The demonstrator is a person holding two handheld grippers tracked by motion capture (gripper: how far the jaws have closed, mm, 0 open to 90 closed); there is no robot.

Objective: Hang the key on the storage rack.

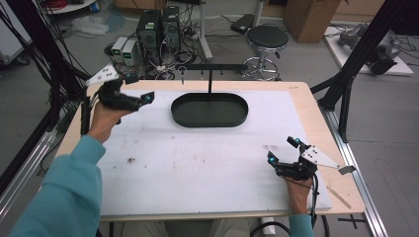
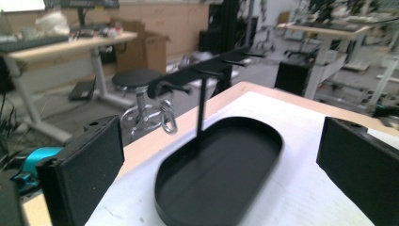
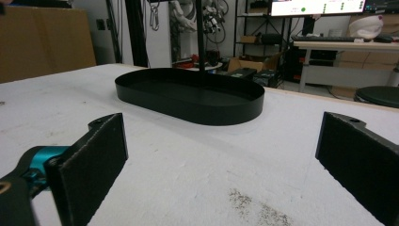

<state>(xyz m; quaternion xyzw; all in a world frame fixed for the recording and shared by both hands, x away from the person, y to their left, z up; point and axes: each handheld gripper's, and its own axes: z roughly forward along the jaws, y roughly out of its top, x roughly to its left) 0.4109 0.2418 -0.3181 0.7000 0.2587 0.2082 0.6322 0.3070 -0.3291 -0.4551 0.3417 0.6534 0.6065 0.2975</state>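
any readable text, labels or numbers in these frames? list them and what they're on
None can be read.
Monitor at the top of the right gripper view: coloured marks and rows of text, too small and blurred to read.
Black tray, its stand, the white mat and both the left gripper and the right gripper: no lettering visible.

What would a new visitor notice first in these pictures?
First, the black oval tray at the far middle of the white table, with a hook rack standing in it. A metal carabiner hangs from the rack. The left gripper and right gripper are open.
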